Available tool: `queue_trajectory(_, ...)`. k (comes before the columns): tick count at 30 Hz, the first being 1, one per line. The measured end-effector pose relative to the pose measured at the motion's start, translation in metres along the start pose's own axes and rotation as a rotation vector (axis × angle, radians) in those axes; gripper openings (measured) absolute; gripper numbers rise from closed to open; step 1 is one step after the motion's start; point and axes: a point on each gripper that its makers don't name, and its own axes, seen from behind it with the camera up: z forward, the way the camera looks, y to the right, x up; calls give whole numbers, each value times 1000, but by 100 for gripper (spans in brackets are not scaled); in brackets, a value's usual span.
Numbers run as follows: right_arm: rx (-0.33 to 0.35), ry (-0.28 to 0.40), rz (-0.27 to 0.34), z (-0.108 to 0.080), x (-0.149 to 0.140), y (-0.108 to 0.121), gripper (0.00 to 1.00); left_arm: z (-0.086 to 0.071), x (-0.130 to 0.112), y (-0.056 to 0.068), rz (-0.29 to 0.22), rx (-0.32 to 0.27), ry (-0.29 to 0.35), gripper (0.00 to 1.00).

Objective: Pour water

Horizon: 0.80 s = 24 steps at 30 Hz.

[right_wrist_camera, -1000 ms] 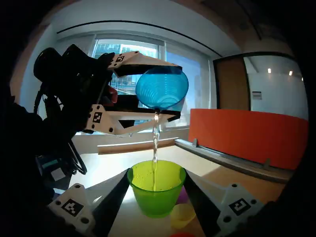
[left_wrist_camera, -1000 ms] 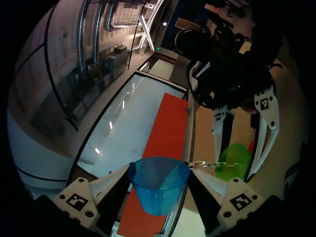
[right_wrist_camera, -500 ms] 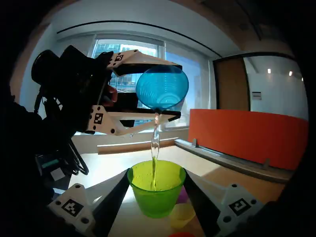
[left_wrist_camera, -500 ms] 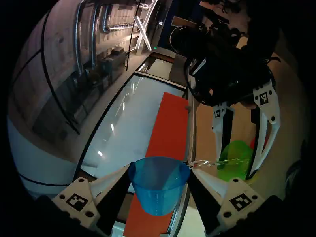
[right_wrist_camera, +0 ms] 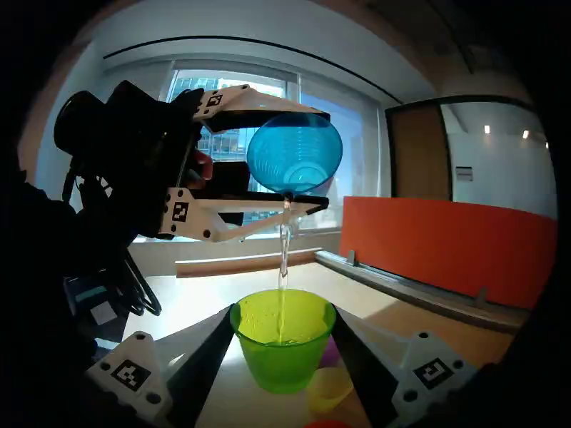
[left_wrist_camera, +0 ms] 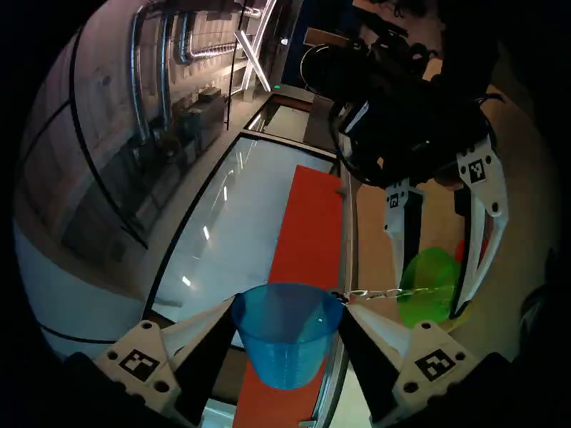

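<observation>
The right gripper [right_wrist_camera: 283, 315] has its fingers closed part way onto the green cup [right_wrist_camera: 283, 353], one on each side of the wall, holding it upright. Whether the cup stands on the tabletop [right_wrist_camera: 203, 299] or hangs just above it cannot be told. A yellow item [right_wrist_camera: 328, 389] lies just beside its base. Some water sits in the lower part of the cup, well below the rim.

A thin stream of water [right_wrist_camera: 284, 250] falls into that cup near its middle, and none shows on the tabletop around it. The stream leaves the lower lip of the blue cup [right_wrist_camera: 294, 153], which is above the green one and tipped far over, its mouth turned toward the right gripper view. The left gripper [right_wrist_camera: 322, 160] clamps it with a finger on either side. Only a small pool shows at the blue cup's lip.

Beyond stand an orange panel [right_wrist_camera: 450, 242] and a window [right_wrist_camera: 228, 85].

My reading is that the pour is well under way and near its end: the cups are gripped and lined up, and most of the water is across. What is left is to drain the last of it and right the blue cup.
</observation>
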Motion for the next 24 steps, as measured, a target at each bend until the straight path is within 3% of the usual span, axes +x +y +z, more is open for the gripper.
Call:
queue_trajectory(14, -2, 2, -2, 1, 1, 1, 92, -1, 1, -5, 53, 10, -4, 89)
queue_trajectory(24, -3, 5, 0, 1, 0, 2, 92, -1, 4, -2, 89, 8, -5, 89)
